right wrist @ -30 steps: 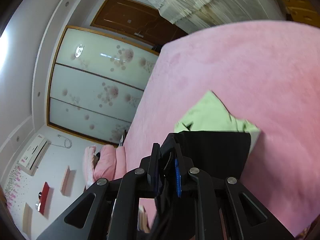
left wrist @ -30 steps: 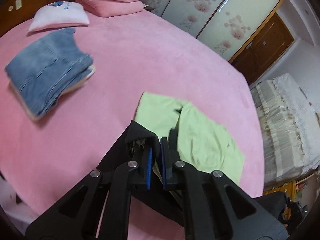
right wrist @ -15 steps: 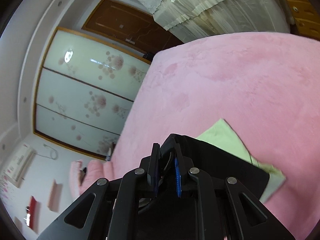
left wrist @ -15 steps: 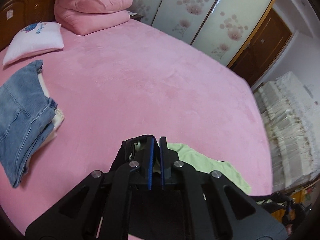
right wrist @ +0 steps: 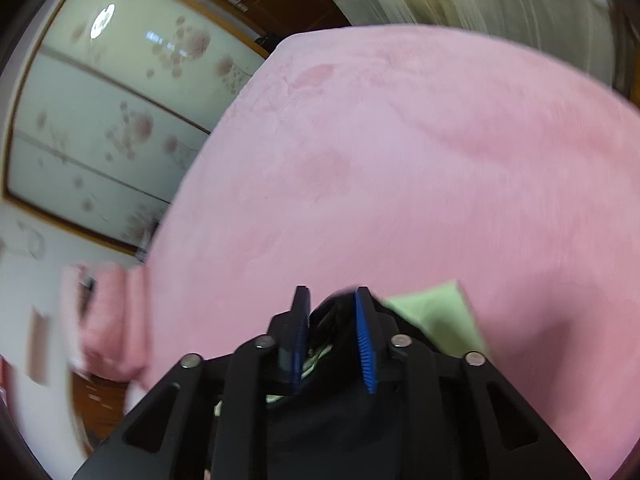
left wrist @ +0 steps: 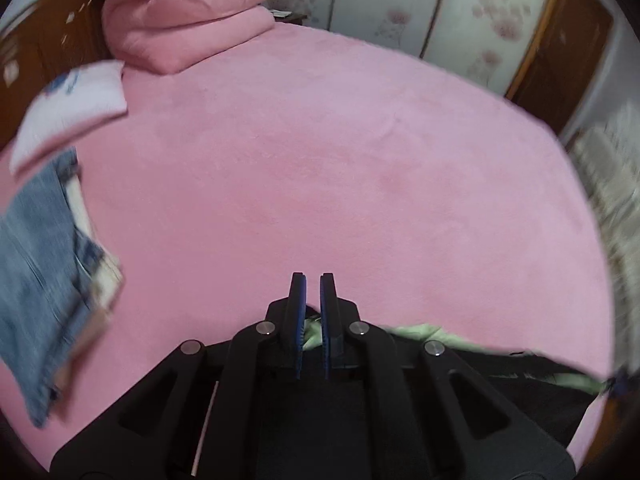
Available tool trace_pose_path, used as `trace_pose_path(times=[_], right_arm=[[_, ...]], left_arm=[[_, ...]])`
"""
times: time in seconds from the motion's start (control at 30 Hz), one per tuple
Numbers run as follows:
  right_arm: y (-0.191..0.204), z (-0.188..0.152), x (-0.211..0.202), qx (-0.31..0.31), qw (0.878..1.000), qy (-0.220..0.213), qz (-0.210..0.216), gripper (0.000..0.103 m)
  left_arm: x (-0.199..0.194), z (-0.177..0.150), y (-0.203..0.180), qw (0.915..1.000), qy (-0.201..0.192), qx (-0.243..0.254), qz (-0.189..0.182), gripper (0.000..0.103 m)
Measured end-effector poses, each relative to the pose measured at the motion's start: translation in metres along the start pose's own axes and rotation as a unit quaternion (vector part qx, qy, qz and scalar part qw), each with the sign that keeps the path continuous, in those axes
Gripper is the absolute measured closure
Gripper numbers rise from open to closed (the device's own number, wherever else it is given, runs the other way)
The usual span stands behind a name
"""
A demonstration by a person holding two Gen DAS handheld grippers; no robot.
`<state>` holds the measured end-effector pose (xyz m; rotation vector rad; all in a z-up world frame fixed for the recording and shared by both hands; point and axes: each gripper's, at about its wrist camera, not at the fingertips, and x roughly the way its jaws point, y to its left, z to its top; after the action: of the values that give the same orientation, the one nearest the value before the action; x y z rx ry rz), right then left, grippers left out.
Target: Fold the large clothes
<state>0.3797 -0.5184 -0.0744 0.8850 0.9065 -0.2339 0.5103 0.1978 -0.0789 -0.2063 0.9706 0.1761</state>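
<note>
A black garment with a light green lining lies low in both views on the pink bed [left wrist: 340,160]. In the left wrist view its green edge [left wrist: 424,330] and black cloth [left wrist: 532,384] trail to the right behind my left gripper [left wrist: 313,280], whose jaws stand nearly closed with cloth deep between the fingers. In the right wrist view my right gripper [right wrist: 332,294] has its jaws slightly apart, with black cloth [right wrist: 334,310] bunched between them and the green part [right wrist: 436,312] to its right.
Folded blue jeans [left wrist: 44,288] lie at the left of the bed, with a white pillow [left wrist: 72,108] and a folded pink duvet [left wrist: 188,16] behind them. Wardrobe doors [right wrist: 100,120] and a wooden door [left wrist: 560,52] stand beyond the bed [right wrist: 400,160].
Both grippers have moved forward and lower over the bed, so the garment has slid down out of most of each view. The right jaws have parted a little.
</note>
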Motion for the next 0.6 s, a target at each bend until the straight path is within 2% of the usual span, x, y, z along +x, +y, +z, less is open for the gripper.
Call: trace_pose_path(times=[0.1,0.23,0.37,0.47,0.53,0.6], right_arm=[[0.011,0.009,0.014,-0.037,0.999,-0.016,-0.024,0.075],[0.026,0.003,0.036,-0.08,0.996,0.011,-0.044,0.075],[0.04,-0.035,0.053,-0.129,0.989,0.071,-0.028,0.075],[0.051,-0.071,0.069,-0.173,0.977,0.127,-0.022,0.075],[0.054,-0.1,0.074,-0.196,0.967,0.159,-0.012,0.075],[0.053,-0.133,0.082,-0.219,0.955,0.202,0.006,0.075]], left_arm=[[0.01,-0.003,-0.016,0.9993,0.017,0.032,-0.007,0.098],[0.02,-0.022,-0.038,0.9962,0.063,0.052,-0.031,0.098],[0.024,-0.064,-0.069,0.9884,0.113,0.083,-0.057,0.098],[0.021,-0.105,-0.084,0.9848,0.132,0.08,-0.08,0.098],[0.023,-0.135,-0.092,0.9771,0.159,0.074,-0.12,0.098],[0.029,-0.165,-0.101,0.9672,0.198,0.084,-0.135,0.098]])
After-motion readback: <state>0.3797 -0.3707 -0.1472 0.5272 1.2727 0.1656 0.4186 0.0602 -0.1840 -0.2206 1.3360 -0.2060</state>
